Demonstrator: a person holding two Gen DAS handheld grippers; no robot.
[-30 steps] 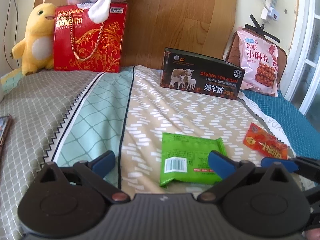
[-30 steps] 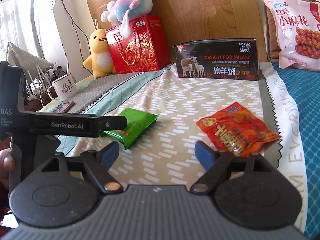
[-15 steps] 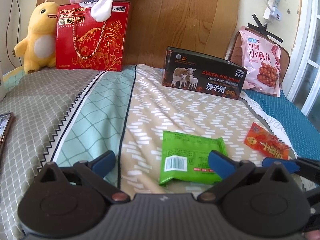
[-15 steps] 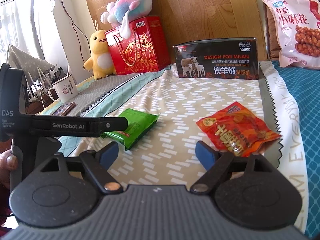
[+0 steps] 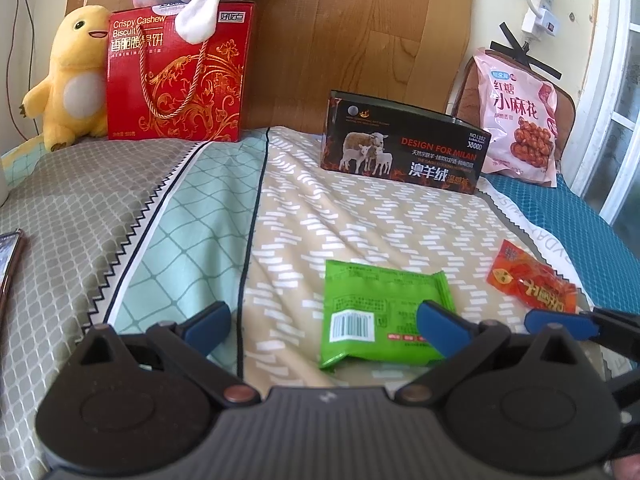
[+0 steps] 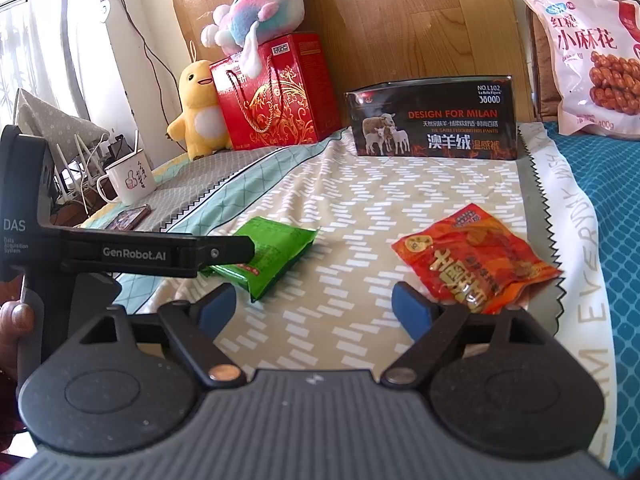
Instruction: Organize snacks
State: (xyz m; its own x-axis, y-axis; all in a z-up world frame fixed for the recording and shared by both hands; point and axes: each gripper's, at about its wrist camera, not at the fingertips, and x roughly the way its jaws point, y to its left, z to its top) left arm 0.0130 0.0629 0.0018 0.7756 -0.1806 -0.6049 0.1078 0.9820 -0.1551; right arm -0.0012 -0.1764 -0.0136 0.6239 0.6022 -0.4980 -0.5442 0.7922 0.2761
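Seemingly nothing is sorted yet. Nearest, the left gripper is hovering low over the bedspread with its jaws spread wide and gripping nothing; its right fingertip is overlapping the near corner of the green packet, though whether it is touching is unclear. The right gripper is likewise gaping and empty, poised just short of the red packet, which is lying flat just beyond its right finger. Both small packets are lying loose on the beige panel, well apart from each other. Farther back, the black box is standing upright near the headboard, and it is probably serving as the collecting place. The pink bag is leaning at the far right, the red gift carton at the far left. Picking up and placing both packets is still waiting to be done.
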